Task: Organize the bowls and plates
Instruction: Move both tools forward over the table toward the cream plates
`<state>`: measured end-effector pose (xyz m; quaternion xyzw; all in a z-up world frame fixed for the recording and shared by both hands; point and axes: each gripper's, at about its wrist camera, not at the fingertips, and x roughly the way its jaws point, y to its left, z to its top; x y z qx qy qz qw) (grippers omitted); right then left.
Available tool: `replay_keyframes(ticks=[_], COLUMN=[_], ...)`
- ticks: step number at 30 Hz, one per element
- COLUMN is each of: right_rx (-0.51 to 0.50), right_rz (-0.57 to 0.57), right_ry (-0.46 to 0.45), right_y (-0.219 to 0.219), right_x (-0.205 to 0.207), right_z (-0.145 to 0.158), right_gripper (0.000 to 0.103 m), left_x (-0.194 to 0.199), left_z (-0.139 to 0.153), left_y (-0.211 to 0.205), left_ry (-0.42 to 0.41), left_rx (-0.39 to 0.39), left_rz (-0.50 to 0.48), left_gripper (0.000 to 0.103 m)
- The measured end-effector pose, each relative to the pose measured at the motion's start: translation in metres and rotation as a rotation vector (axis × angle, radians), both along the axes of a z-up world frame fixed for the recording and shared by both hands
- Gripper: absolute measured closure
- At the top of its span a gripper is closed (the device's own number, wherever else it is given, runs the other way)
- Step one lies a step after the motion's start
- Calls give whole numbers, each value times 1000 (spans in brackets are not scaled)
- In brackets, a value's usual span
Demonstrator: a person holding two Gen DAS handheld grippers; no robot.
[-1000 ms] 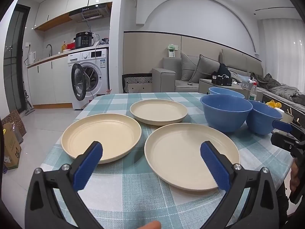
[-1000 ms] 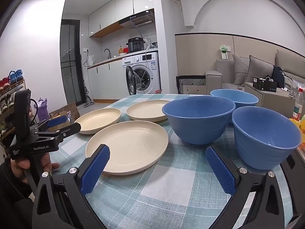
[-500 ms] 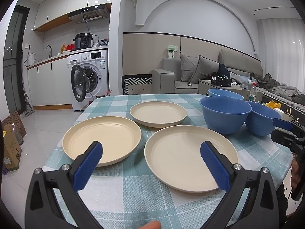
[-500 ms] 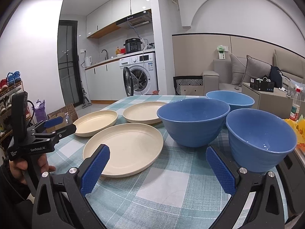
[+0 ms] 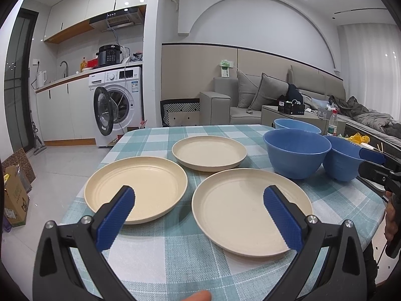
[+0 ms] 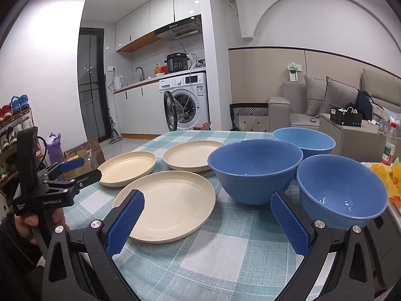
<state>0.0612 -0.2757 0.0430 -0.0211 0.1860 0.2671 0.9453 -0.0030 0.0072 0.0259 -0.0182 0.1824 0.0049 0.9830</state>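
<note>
Three cream plates [image 5: 252,210] lie flat and apart on the checked table [image 5: 175,258], at 12, 10 and 2 o'clock of the left gripper [image 5: 198,218]. Three blue bowls [image 6: 254,169] cluster at 1 to 2 o'clock of the right gripper [image 6: 206,222], perhaps touching. Both jaws gape wide, empty, held back off the near edge: likely choosing a first piece to stack.

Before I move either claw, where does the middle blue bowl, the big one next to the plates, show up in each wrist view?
Left wrist: the middle blue bowl sits right of centre, beyond the near plate.
Right wrist: it sits just right of centre, above the gap of the open claw.
Shared landmark: the washing machine with its door open, behind the table in both views.
</note>
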Motion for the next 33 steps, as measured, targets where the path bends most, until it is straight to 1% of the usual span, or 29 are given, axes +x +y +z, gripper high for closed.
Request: replay_keyframes(ticks=[4,8,22,28,33], right_rx=[6,-1,-35,-68,-64], right_rz=[9,12,45,30,31], right_ry=[9,4,17,40,71], right_y=[0,1,19,22,23], right_x=[1,5,20,30,41], right_z=[2,7,28,31,37], right_gripper=[0,0,0,0,0], left_x=[0,3,17,30,45], left_z=[2,5,27,33,36], left_y=[0,0,0,3,7], left_ry=[0,1,-18,-3,23], left_rx=[-1,14,12,15,12], left_rz=[-6,-2,-12,-1,2], left_gripper=[0,0,0,0,0])
